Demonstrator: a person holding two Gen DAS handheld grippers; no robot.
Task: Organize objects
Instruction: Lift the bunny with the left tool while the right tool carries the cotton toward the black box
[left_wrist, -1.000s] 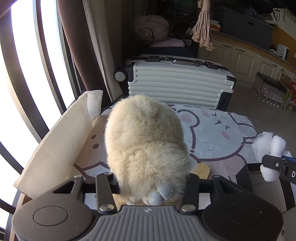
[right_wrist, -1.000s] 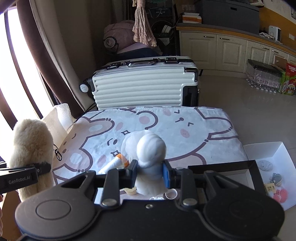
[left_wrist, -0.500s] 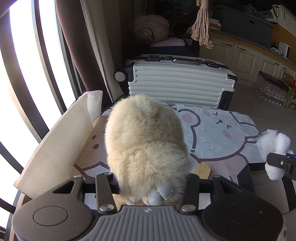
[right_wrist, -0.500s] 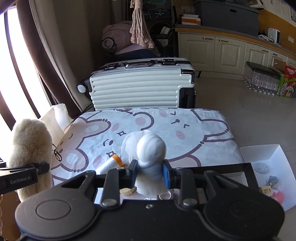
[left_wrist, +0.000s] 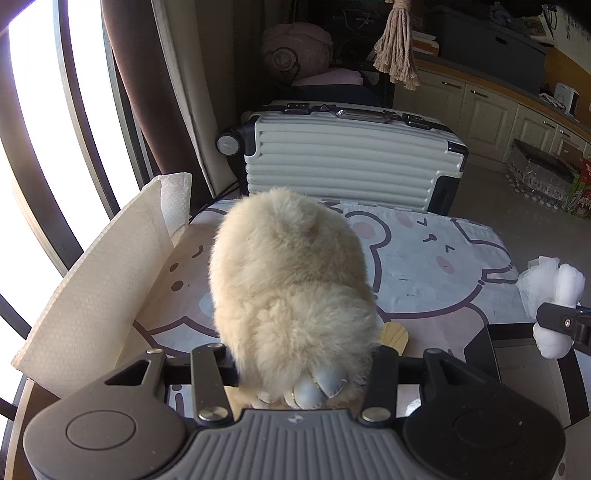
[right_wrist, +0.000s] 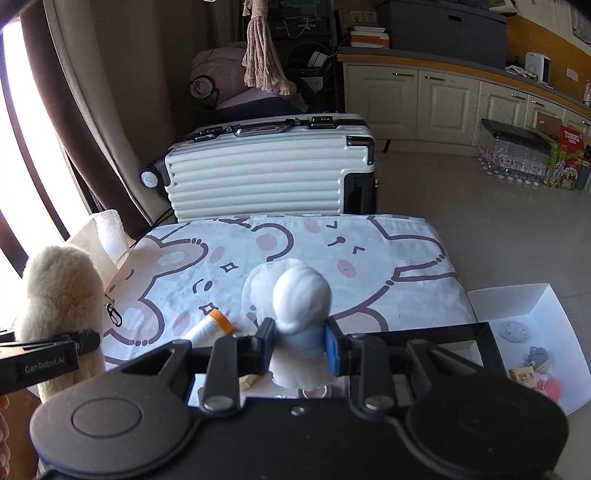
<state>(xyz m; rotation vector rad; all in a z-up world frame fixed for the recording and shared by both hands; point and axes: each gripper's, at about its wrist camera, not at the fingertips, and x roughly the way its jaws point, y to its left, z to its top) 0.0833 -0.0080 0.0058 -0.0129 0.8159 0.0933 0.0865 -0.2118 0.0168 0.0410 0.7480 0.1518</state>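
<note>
My left gripper (left_wrist: 303, 365) is shut on a cream fluffy plush toy (left_wrist: 291, 288) and holds it above the cartoon-print cloth (left_wrist: 436, 266); the toy also shows at the left of the right wrist view (right_wrist: 61, 295). My right gripper (right_wrist: 300, 345) is shut on a white yarn-haired doll (right_wrist: 301, 295), held above the cloth's near edge. The doll shows at the right edge of the left wrist view (left_wrist: 554, 299). An orange-capped white tube (right_wrist: 208, 325) lies on the cloth near the right gripper.
A black tray (right_wrist: 480, 334) sits at the near right, and a white box (right_wrist: 532, 328) with small trinkets stands beyond it. A paper towel sheet (left_wrist: 96, 273) stands at the left. A ribbed white suitcase (right_wrist: 269, 170) lies behind the cloth. A wooden piece (left_wrist: 395, 336) lies under the plush.
Both grippers have drifted slightly to the right with their toys still held. The doll sits a little farther right in the left wrist view.
</note>
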